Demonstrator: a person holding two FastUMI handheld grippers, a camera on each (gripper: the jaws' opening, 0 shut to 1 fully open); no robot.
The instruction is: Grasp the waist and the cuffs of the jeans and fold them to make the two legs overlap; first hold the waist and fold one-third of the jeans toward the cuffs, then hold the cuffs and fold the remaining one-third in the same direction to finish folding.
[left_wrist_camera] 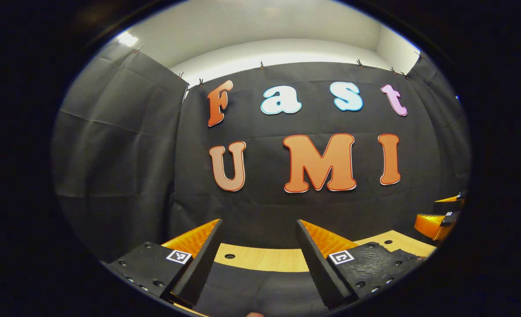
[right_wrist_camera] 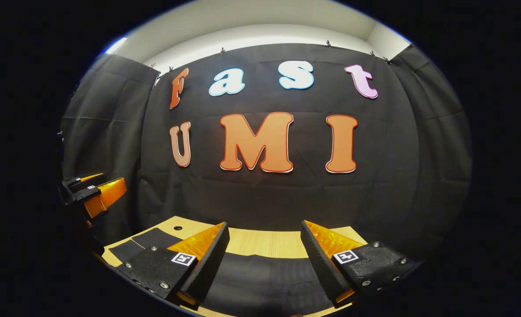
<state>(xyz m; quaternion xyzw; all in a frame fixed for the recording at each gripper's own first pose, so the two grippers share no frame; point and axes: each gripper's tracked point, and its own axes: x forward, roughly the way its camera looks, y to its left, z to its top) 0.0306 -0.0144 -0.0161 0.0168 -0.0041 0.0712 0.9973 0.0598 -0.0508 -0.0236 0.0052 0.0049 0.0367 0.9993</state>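
The jeans (left_wrist_camera: 251,293) are dark cloth lying flat on the pale wooden table (left_wrist_camera: 260,259), low in the left gripper view. My left gripper (left_wrist_camera: 258,222) hovers above them, open, nothing between its fingers. The right gripper (left_wrist_camera: 438,215) shows at the far right edge, level with the table's end. In the right gripper view the jeans (right_wrist_camera: 260,281) spread under my right gripper (right_wrist_camera: 264,223), which is open and holds nothing. Another dark flap of the jeans (right_wrist_camera: 148,240) reaches left. The left gripper (right_wrist_camera: 104,189) hangs at the left edge, above the table corner.
The table (right_wrist_camera: 271,243) ends just short of the black cloth wall (right_wrist_camera: 260,198), which closes in the back and both sides. Small round holes dot the tabletop (left_wrist_camera: 229,256). A white wall strip (left_wrist_camera: 287,48) runs above the cloth.
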